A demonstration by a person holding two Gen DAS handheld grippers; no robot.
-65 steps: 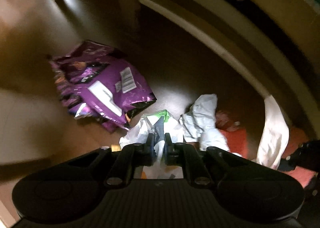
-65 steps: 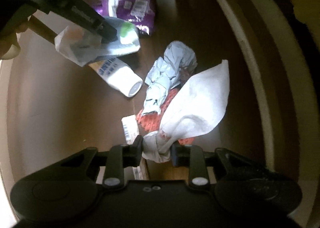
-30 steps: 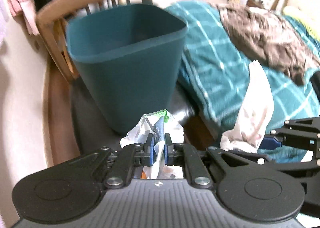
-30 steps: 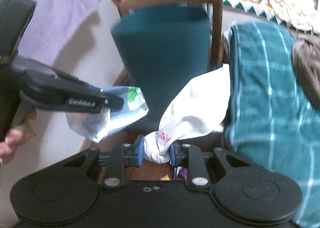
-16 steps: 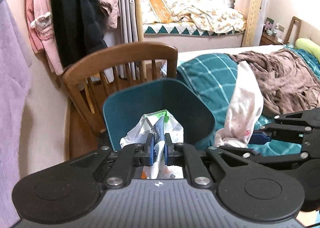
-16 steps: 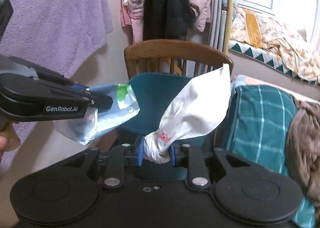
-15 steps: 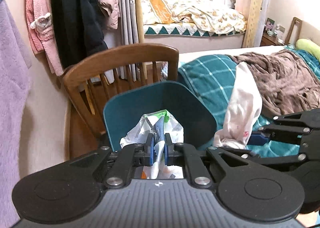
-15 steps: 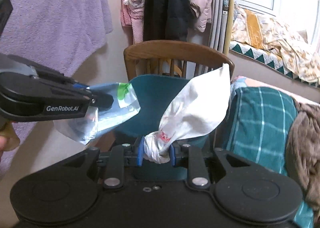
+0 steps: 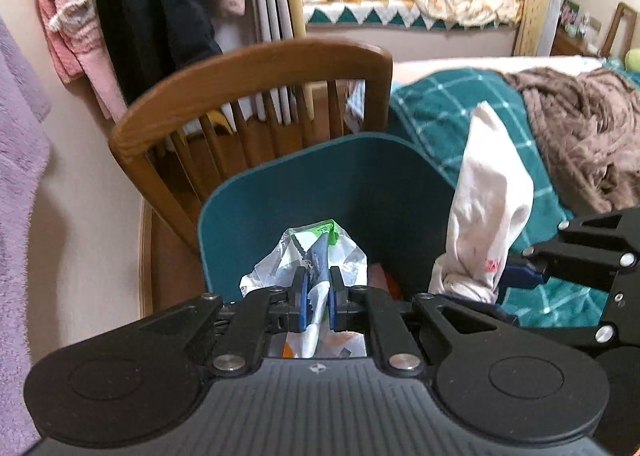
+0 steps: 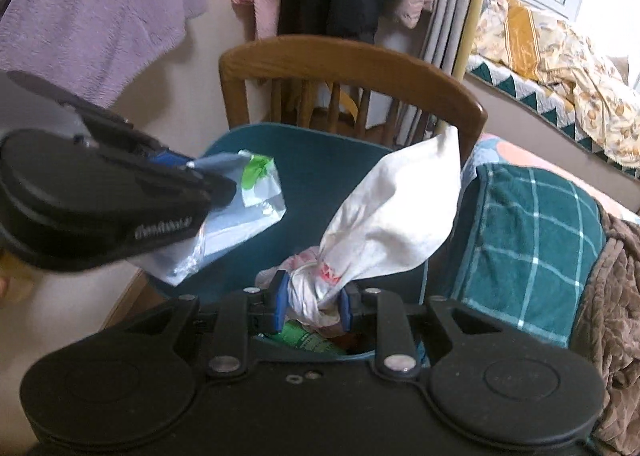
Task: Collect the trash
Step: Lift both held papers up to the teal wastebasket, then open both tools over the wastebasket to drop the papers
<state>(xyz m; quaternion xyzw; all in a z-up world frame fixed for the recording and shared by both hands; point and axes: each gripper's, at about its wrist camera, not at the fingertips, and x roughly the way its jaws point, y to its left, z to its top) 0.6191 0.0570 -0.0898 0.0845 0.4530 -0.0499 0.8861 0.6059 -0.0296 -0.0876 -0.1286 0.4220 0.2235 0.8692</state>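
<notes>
We hold the crumpled clear plastic wrapper with green print (image 9: 310, 256) in the left tool (image 9: 316, 298), closed tight on it, over the open teal plastic bin (image 9: 280, 191) for a drop. The right tool (image 10: 314, 302), closed on the knotted white plastic bag (image 10: 384, 215), waits above the bin's near rim. The bin stands against the brown wooden chair (image 9: 248, 71).

Two grippers are seen — left gripper (image 9: 316, 296) and right gripper (image 10: 314, 306) — with one wrapper (image 9: 308, 256), one tissue (image 10: 392, 211), one bin (image 9: 320, 183), one chair (image 9: 248, 71).
</notes>
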